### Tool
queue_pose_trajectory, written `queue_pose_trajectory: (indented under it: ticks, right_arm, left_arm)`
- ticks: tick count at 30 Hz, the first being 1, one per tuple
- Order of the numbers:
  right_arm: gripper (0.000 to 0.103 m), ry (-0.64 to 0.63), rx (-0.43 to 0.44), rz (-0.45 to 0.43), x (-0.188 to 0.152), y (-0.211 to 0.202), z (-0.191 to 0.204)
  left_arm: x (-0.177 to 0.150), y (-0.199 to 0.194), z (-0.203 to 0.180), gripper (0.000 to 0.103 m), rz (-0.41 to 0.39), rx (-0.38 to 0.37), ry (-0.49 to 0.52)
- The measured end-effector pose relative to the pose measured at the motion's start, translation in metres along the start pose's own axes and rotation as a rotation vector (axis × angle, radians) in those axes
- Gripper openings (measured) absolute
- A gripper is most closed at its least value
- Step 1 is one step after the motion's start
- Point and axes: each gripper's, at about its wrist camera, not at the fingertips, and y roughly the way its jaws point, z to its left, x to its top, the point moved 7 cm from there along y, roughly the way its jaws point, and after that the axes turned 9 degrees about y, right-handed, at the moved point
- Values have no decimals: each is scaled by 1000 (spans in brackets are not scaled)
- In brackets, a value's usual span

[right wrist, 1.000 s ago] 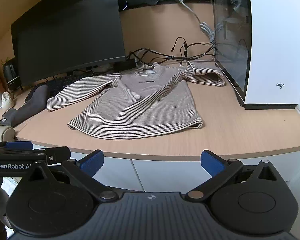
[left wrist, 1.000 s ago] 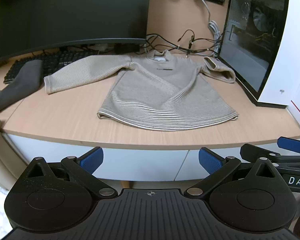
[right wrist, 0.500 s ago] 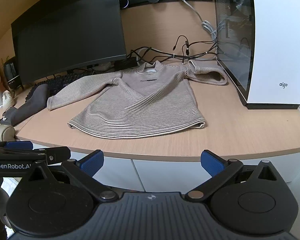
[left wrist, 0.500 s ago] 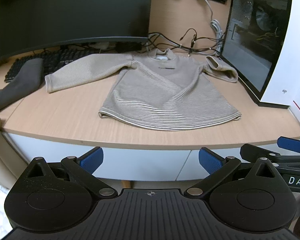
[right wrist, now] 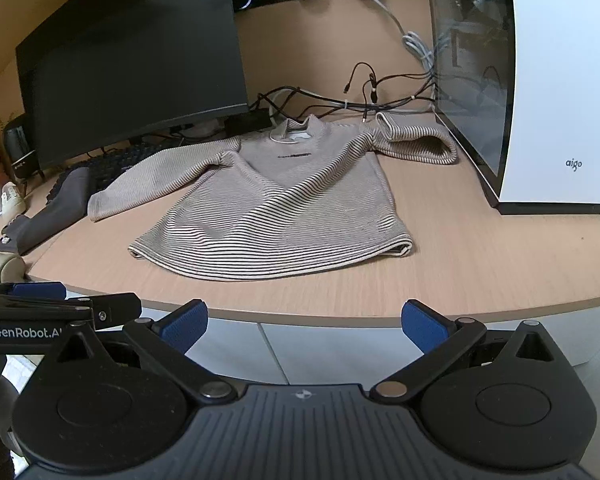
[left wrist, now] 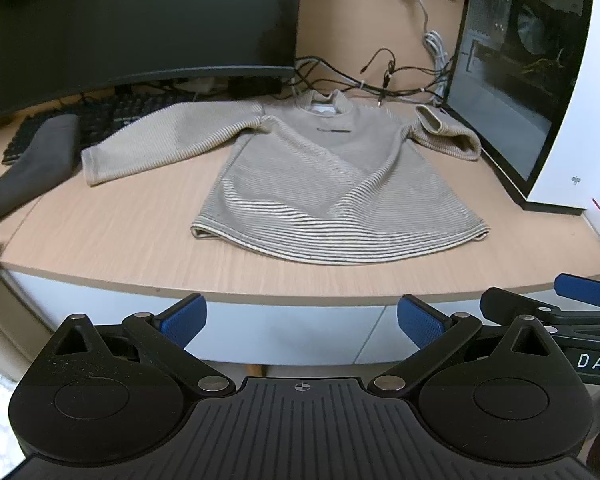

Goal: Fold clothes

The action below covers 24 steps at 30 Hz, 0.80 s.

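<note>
Striped sweater (left wrist: 332,184) lies flat on the desk (left wrist: 112,236), well beyond both tools (left wrist: 302,320) (right wrist: 304,326); each spread apart, empty.

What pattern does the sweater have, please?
Thin dark stripes on beige; the sweater shows best in the right wrist view.

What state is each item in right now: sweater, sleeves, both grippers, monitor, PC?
Striped sweater: spread flat on the desk, unfolded.
Left sleeve: stretched out straight.
Right sleeve: bent back on itself beside the PC case.
Left gripper: open, empty, short of the desk edge.
Right gripper: open, empty.
Monitor: screen dark.
PC case: upright.
</note>
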Motion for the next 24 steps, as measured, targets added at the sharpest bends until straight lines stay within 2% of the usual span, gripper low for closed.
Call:
queue_pose_trajectory:
  ticks: [11,17,24]
  right_arm:
    - [103,76,-63,37,15,41,-17]
    - [103,99,-98,32,35,68,-16]
    - [103,119,-116,37,59,99,-2]
  left_arm:
    - [24,57,-6,103,80,-68,46]
    - [50,85,10,103,69,-102,64]
    - [65,112,39,103,86,-139,58]
